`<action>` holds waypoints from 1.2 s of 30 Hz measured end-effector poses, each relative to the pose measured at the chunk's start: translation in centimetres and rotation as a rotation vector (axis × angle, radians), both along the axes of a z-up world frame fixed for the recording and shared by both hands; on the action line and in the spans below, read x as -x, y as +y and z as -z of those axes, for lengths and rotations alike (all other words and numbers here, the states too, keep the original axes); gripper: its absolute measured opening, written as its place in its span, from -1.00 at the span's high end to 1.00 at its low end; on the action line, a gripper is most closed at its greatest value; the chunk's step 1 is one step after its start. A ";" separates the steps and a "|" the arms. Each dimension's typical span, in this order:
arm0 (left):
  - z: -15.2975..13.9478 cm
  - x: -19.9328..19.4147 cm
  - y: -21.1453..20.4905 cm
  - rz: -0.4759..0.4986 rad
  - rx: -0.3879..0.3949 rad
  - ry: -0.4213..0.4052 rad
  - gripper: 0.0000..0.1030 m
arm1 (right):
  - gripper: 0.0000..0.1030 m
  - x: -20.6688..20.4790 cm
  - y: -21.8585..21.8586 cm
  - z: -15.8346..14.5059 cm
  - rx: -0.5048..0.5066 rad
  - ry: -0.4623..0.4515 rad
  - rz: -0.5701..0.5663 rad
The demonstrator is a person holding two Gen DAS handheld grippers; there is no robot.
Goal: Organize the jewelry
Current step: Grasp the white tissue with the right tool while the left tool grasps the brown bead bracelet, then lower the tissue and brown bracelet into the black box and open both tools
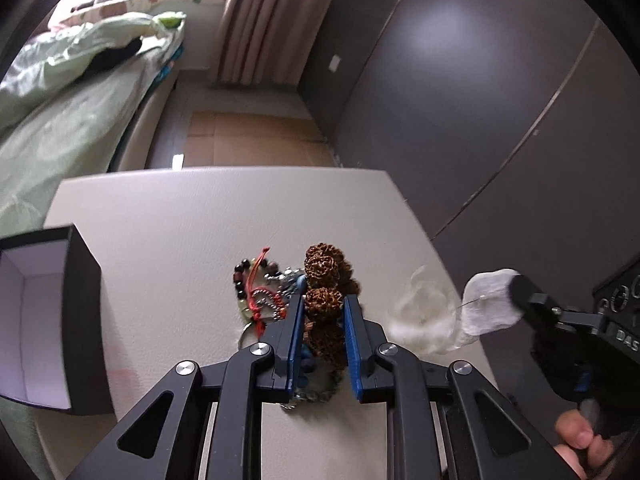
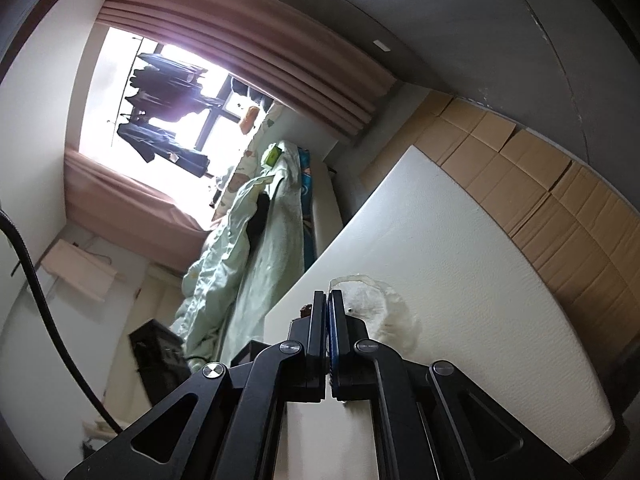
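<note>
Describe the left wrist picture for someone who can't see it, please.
The left gripper is shut on a brown knobbly bead bracelet in a jewelry pile on a white table. An open dark box stands left; the right gripper pinches white tissue.

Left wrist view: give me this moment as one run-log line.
left gripper: shut on brown bead bracelet | right gripper: shut on white bag | jewelry pile: on table | black box: open

A home bedroom: a bed (image 1: 72, 128) with rumpled pale-green bedding, pink curtains (image 2: 248, 92) at a window hung with clothes, beside a white table (image 1: 200, 220).
</note>
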State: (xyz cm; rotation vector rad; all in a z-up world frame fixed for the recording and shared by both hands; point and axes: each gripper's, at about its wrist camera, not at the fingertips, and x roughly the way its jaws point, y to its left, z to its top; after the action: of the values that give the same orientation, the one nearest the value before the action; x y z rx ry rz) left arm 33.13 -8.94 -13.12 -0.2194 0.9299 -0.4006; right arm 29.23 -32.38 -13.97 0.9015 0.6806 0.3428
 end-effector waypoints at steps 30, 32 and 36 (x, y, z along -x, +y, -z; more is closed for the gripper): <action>-9.6 4.4 12.9 -0.143 0.007 -0.175 0.61 | 0.94 -0.4 11.8 -3.5 -0.021 -0.133 -0.185; -9.1 4.1 14.2 -0.157 0.008 -0.164 0.61 | 0.94 -0.6 12.6 -3.7 -0.017 -0.135 -0.197; -7.9 3.6 15.9 -0.182 0.008 -0.139 0.61 | 0.94 -1.1 14.4 -3.8 -0.005 -0.128 -0.226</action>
State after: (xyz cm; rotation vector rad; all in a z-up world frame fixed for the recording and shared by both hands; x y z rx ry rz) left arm 29.57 7.01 -5.24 -0.2779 0.7645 -0.2478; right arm 30.35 -17.96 -10.18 0.8018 0.6646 0.5990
